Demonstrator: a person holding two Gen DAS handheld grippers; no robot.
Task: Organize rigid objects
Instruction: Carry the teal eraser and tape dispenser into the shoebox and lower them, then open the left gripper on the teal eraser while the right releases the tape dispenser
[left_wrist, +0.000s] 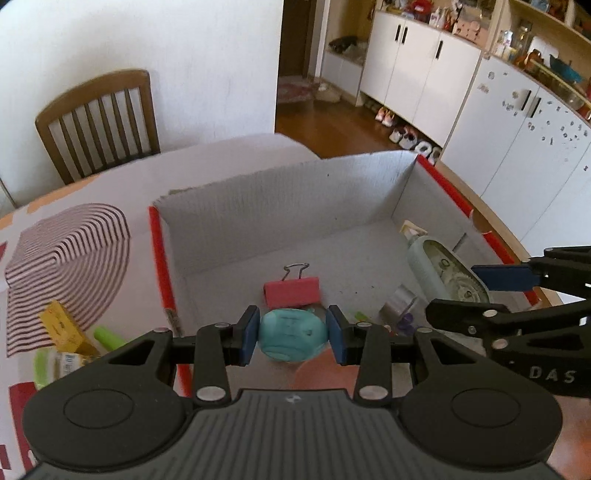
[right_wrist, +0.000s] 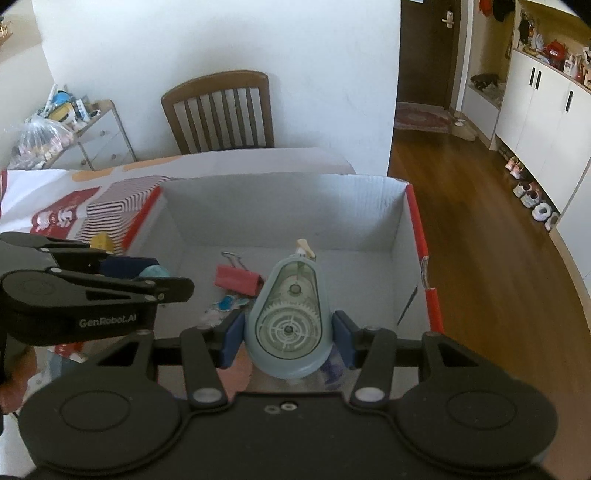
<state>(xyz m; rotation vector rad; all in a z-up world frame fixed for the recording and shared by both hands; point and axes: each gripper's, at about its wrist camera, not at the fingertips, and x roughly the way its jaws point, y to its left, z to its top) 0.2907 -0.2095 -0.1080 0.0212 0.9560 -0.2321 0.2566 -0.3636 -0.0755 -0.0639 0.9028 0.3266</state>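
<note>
My left gripper (left_wrist: 291, 334) is shut on a teal rounded lump (left_wrist: 291, 338), held over the near part of a grey cardboard box (left_wrist: 280, 206) with red edges. A red binder clip (left_wrist: 291, 291) lies on the box floor just beyond it. My right gripper (right_wrist: 288, 334) stands around a pale blue correction-tape dispenser (right_wrist: 288, 321) inside the box, with small gaps between its pads and the dispenser. The dispenser also shows in the left wrist view (left_wrist: 443, 273), and the clip in the right wrist view (right_wrist: 238, 278).
A yellow packet (left_wrist: 64, 326) and green items (left_wrist: 107, 338) lie on the patterned tablecloth left of the box. Small bits lie on the box floor (right_wrist: 225, 304). A wooden chair (right_wrist: 221, 110) stands behind the table. Wood floor and white cabinets (left_wrist: 417, 74) are at right.
</note>
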